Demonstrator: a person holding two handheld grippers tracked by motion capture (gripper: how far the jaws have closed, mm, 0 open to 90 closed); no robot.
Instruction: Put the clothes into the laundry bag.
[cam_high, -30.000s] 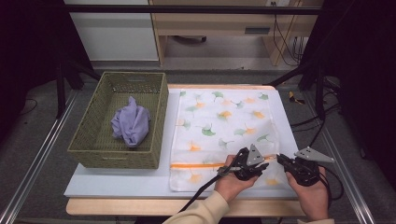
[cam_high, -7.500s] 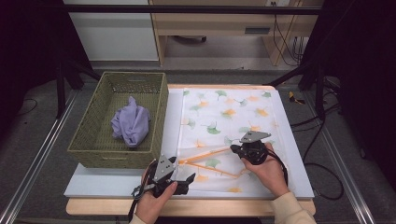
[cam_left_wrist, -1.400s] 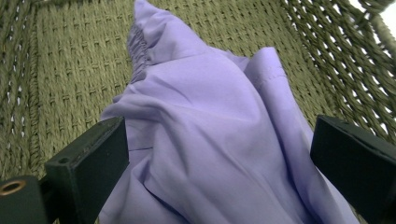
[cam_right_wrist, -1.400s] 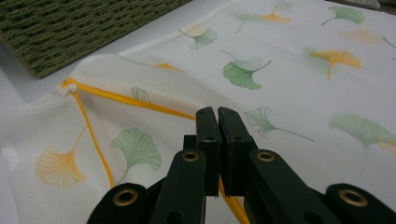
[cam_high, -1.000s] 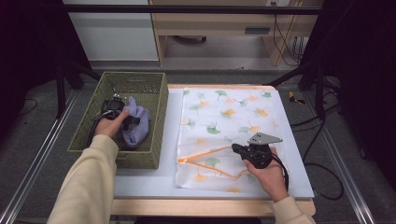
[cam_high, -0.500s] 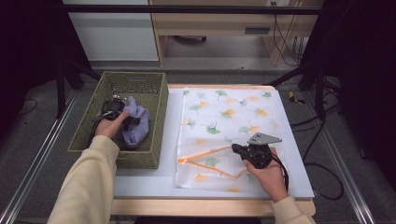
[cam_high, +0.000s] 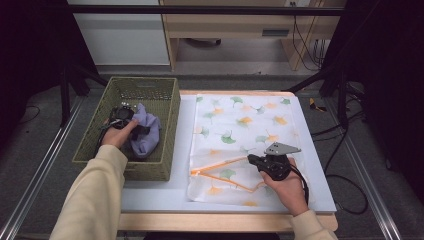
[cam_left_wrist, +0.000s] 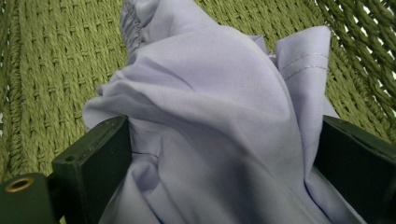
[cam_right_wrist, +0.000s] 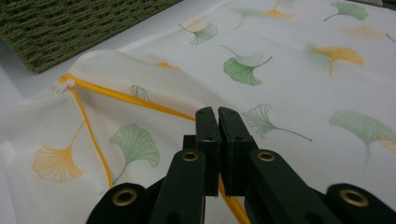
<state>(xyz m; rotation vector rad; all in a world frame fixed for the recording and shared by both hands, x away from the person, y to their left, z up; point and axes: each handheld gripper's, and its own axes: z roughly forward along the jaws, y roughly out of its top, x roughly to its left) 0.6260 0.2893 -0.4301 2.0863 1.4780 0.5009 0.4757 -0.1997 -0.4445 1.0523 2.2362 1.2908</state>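
My left tool (cam_high: 131, 116) sits inside the green woven rectangular basket (cam_high: 165, 131), its jaws wide around the crumpled lavender cloth (cam_left_wrist: 219, 121), which fills the gap between them; I cannot tell whether the pads press it. The cloth lies on the basket's floor. To the right of the basket, on the white table (cam_high: 176, 187), my right tool (cam_right_wrist: 217, 122) is clamped narrow on the orange zipper edge (cam_right_wrist: 135, 100) of the white mesh laundry bag with ginkgo leaf print (cam_high: 250, 117), lifting that flap.
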